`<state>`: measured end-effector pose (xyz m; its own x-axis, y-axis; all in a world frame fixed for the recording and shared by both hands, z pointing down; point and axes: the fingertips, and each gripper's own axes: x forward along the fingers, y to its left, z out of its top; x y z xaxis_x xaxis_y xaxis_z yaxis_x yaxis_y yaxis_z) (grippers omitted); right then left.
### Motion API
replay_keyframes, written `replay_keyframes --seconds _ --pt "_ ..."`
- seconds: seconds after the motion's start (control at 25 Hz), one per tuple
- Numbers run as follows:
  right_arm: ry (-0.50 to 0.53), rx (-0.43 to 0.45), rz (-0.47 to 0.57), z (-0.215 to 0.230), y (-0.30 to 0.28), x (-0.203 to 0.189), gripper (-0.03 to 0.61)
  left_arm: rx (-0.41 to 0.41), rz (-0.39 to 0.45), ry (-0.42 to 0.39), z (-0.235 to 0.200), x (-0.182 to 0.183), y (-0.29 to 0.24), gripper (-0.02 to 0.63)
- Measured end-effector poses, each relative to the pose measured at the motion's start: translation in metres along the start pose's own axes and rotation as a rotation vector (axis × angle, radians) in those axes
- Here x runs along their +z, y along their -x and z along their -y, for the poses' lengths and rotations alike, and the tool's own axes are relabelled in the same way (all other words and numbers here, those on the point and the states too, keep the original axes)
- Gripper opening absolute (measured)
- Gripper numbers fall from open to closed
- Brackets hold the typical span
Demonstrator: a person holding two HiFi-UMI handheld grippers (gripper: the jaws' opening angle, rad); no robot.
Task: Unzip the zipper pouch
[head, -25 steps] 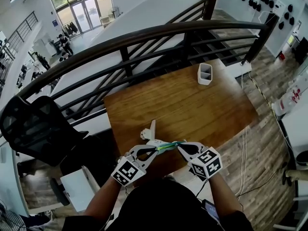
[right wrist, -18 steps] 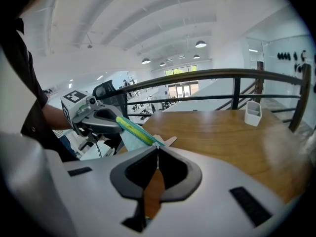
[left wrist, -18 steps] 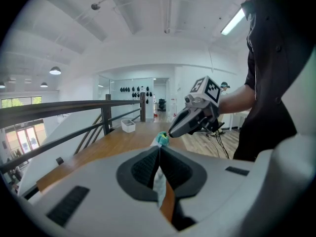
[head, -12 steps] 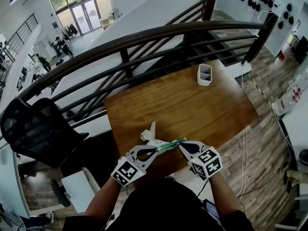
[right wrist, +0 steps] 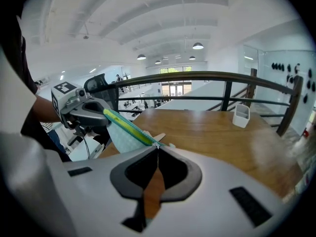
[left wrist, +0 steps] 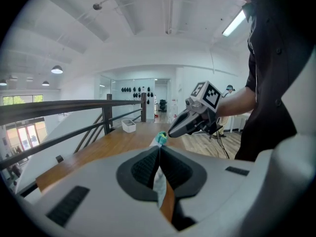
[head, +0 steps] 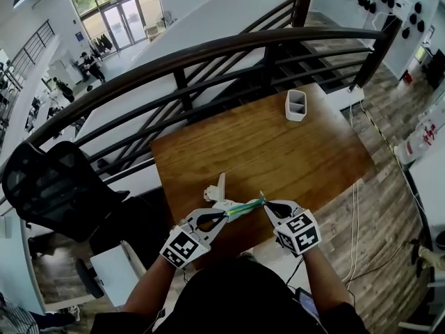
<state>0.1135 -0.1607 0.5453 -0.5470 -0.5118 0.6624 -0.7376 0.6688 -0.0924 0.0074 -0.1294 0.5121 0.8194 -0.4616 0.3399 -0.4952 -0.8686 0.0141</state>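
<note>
Pouch (head: 243,209) is hanging taut over the worktop's (head: 278,152) near edge. Left gripper (head: 226,216) fingers are clamping its left end; right gripper (head: 264,204) fingers are pinching the pull at the right. The zip is looking shut along its length, so unzipping is likely barely starting.

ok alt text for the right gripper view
The right hand-held gripper is shut on the near end of a zipper pouch, stretched in the air to the left hand-held gripper, which clamps its far end. Below is a wooden table with a white container by a dark railing.
</note>
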Motion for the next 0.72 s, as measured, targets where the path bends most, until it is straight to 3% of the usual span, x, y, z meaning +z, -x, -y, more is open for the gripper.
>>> replay_keyframes --seconds 0.16,0.72 --pt "-0.031 0.000 0.002 0.008 0.004 -0.006 0.002 0.008 0.014 0.042 -0.002 0.000 0.003 0.015" --pt "-0.021 -0.059 -0.010 0.029 0.010 -0.013 0.003 0.020 0.008 0.053 -0.002 -0.001 0.003 0.015"
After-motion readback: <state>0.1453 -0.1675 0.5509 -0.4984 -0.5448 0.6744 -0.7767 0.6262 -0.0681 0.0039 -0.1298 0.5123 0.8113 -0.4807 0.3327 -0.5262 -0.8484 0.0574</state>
